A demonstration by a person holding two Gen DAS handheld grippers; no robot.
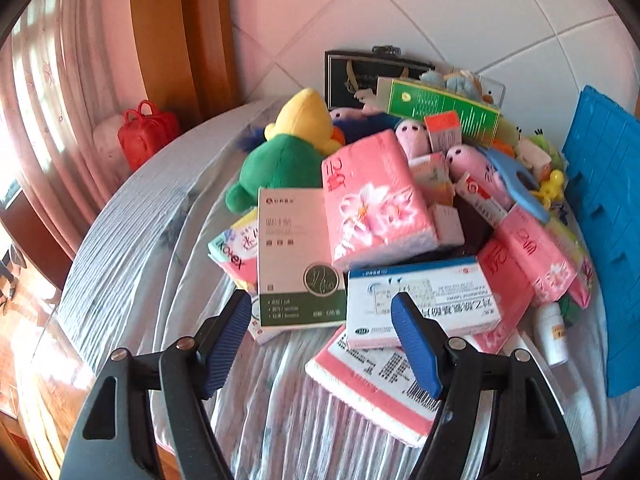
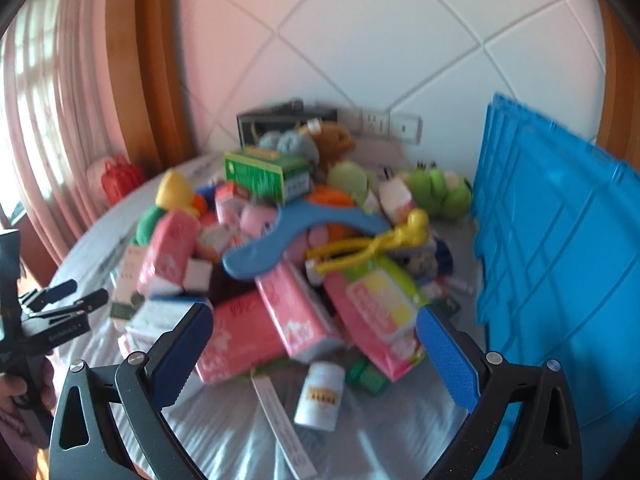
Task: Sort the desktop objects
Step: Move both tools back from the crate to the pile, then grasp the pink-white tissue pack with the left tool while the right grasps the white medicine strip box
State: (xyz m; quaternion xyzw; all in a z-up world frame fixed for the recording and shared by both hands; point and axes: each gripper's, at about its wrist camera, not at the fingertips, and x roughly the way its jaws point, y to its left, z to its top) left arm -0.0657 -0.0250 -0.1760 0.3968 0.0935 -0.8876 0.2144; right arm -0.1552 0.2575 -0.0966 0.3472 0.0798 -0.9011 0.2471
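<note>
One white bottle (image 2: 320, 394), one blue crate (image 2: 560, 280).

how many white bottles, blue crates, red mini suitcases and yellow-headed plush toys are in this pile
white bottle: 1
blue crate: 1
red mini suitcase: 1
yellow-headed plush toy: 1
total: 4

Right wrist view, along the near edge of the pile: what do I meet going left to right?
Left gripper → pink tissue pack → white pill bottle → pink-and-yellow wipes pack → blue crate.
</note>
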